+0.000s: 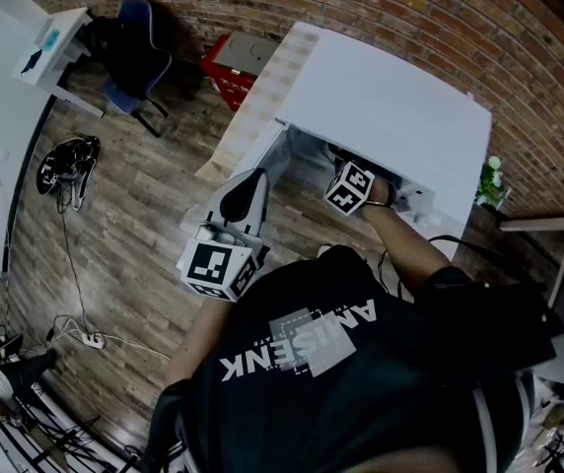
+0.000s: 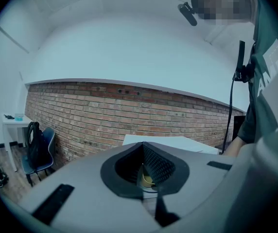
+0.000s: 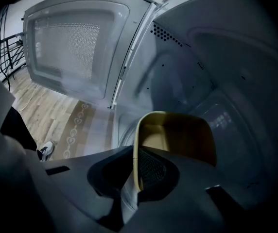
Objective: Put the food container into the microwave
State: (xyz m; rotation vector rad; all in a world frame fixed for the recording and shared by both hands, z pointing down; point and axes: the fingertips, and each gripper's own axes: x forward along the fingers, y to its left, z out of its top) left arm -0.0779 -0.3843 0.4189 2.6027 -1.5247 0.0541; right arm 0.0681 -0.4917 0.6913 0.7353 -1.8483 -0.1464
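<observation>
Your right gripper (image 3: 136,154) is closest to the lens: jaws pressed in on the near wall of the food container (image 3: 178,137), thin rim pinched between the pads. Container is inside the microwave (image 3: 217,57) cavity, door (image 3: 71,42) swung open to the left. Can't tell if the base touches the cavity floor, since the gripper body hides the underside. My read: you're at set-down. Level the container first and lower until the base sits flat. Then spread the jaws and lift off along the wall so you don't drag the rim or tip it. Mind the cavity's side walls on the way out. Left gripper (image 2: 143,166) is outside, pointing level at the brick wall (image 2: 129,110), jaws together, nothing in them, so it's free for the door afterwards. Orientation: mouth faces up and toward the camera, tan inside showing, slightly tilted by the look of it. Long axis seems to run away from the pinch, rightward across the cavity. The near part is hidden, so treat that as a guess.
</observation>
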